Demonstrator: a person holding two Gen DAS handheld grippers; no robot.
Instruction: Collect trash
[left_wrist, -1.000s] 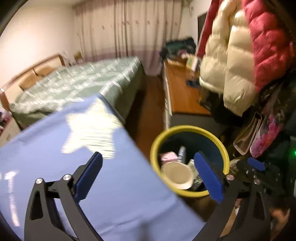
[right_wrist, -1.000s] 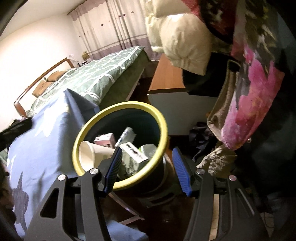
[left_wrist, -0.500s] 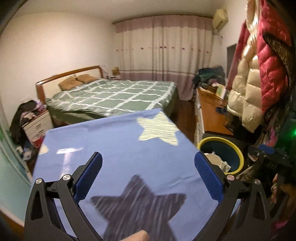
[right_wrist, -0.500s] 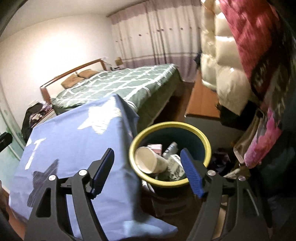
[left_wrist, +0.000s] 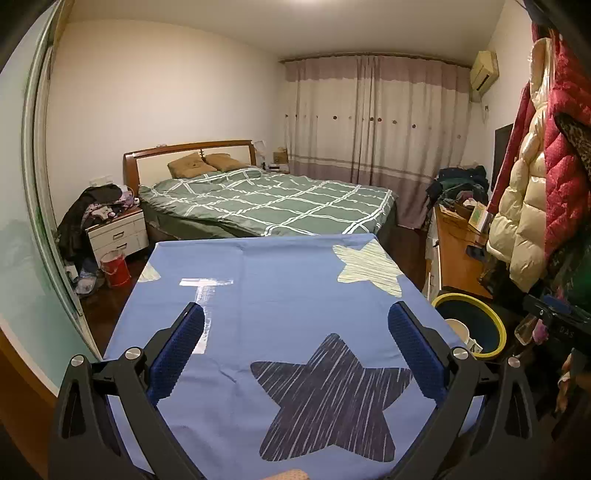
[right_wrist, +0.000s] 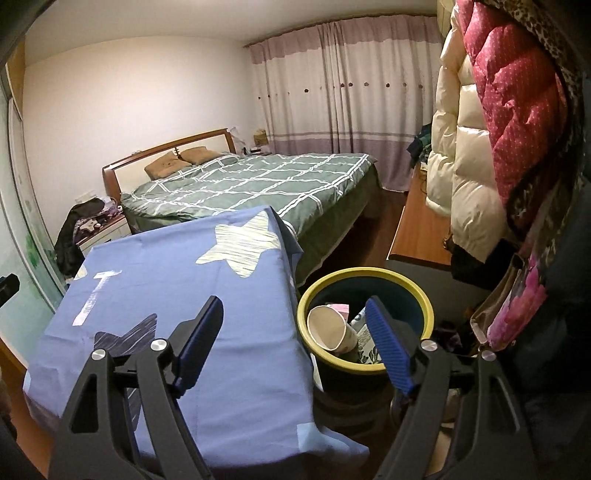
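Left wrist view
Left gripper (left_wrist: 295, 347): jaws spread wide, nothing between the pads; only the blue star cloth (left_wrist: 280, 291) behind them.
Change: a second ago aimed into the trash bin; now swung away over the table, level with the room.
Trash bin (left_wrist: 493, 317): yellow-rimmed, dark-walled, pushed out to 3 o'clock beside the table's corner, a white paper cup (left_wrist: 458, 326) showing at its near rim.
Count: one bin, one cup visible, three full stars on the cloth (two pale, one dark), no loose trash on the cloth.

Right wrist view
Right gripper (right_wrist: 295, 347): jaws opening, empty; nothing held between the pads.
Change: a second ago close over the bin with the jaws narrower; now pulled back and higher.
Trash bin (right_wrist: 424, 301): at 4 o'clock from centre, just beside the cloth's hanging edge, partly behind the right finger.
Contents: one paper cup (right_wrist: 330, 328) lying on its side, one pink carton (right_wrist: 340, 308), other packaging too hidden to count.
Count: one bin, two stars plainly in view.

Meaning
Drop-off: judged finished, both grippers free.
Remaining: likely nothing on the table; task near its end or next search elsewhere.
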